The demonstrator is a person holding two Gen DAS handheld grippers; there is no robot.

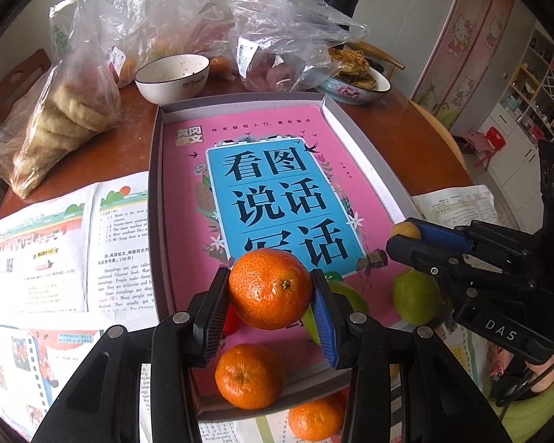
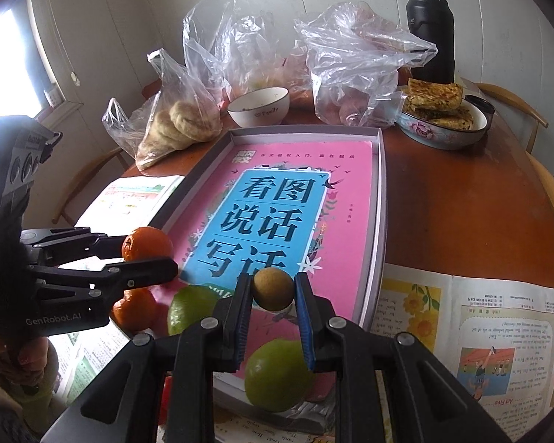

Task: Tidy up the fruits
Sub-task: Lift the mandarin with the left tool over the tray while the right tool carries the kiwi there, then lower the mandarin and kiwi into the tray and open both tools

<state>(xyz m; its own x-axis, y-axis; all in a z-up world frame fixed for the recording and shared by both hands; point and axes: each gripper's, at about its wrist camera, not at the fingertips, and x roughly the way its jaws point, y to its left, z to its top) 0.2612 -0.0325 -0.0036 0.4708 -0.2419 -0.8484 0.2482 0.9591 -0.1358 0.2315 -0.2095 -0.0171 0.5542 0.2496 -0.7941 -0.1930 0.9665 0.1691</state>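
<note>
My left gripper [image 1: 271, 289] is shut on an orange tangerine [image 1: 269, 288], held above the near end of a grey box tray [image 1: 155, 170] lined with a pink book. A second tangerine [image 1: 248, 375] lies in the tray below it, and a third tangerine [image 1: 315, 419] lies just outside the near rim. My right gripper [image 2: 272, 289] is shut on a small round brown fruit [image 2: 272, 288] over the same tray. Two green fruits [image 2: 277, 374] [image 2: 194, 312] rest on the book beneath. In the right wrist view the left gripper [image 2: 149, 258] shows at the left with its tangerine [image 2: 146, 243].
Open printed booklets [image 1: 55, 243] lie on the brown round table [image 2: 461, 214] on both sides of the tray. Behind the tray stand a white bowl [image 1: 171, 77], plastic bags of buns and fruit [image 1: 59, 118], a dish of flatbreads [image 2: 443, 118] and a black flask [image 2: 430, 29].
</note>
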